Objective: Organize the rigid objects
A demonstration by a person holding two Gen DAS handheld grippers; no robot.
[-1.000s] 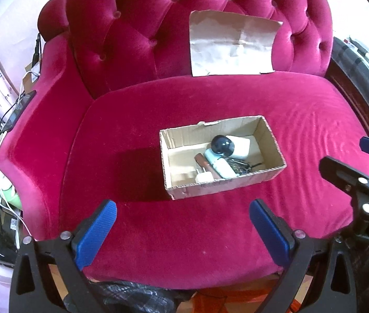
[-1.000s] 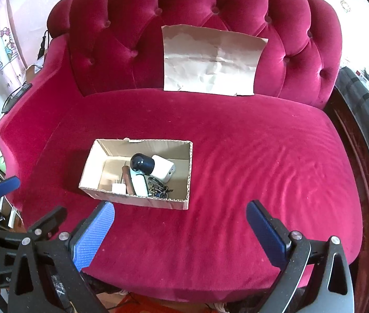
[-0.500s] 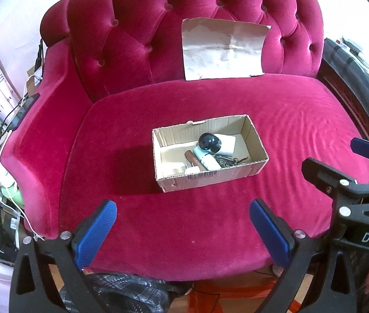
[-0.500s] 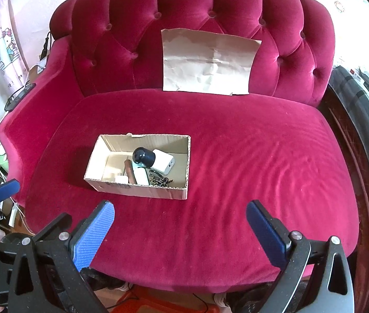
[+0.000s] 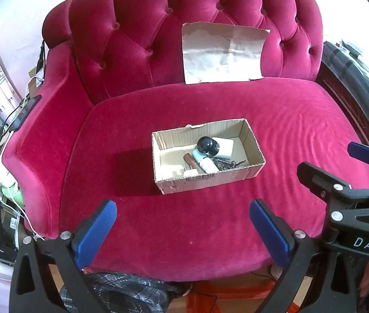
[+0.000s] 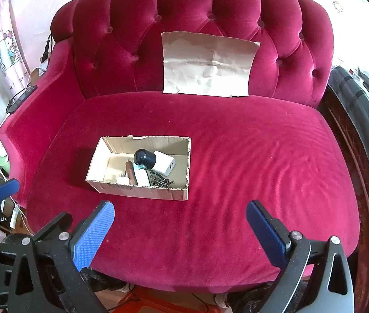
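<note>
A crimson tufted sofa fills both views; a creased sheet of brown paper leans upright against its backrest. Compared with the views of a second ago, the sofa now shows its whole front edge and some floor below: both wrist cameras have drawn back and away from the seat, and the box appears smaller.

On the seat, left of centre in the right wrist view, stands an open cardboard box. It holds the task's rigid objects, crowded toward its near wall: a white block-shaped adapter, a dark round-headed item touching it, a pale cylinder, a brown stick, a small white plug and a tangle of dark metal pieces, perhaps keys.

The left tongs and the right tongs hang before the seat's front edge, well apart from the box, each with its blue pads spread wide and nothing between them. No loose object remains on the seat. The retreat with empty tongs suggests that the gathering is finished, or nearly so.
</note>
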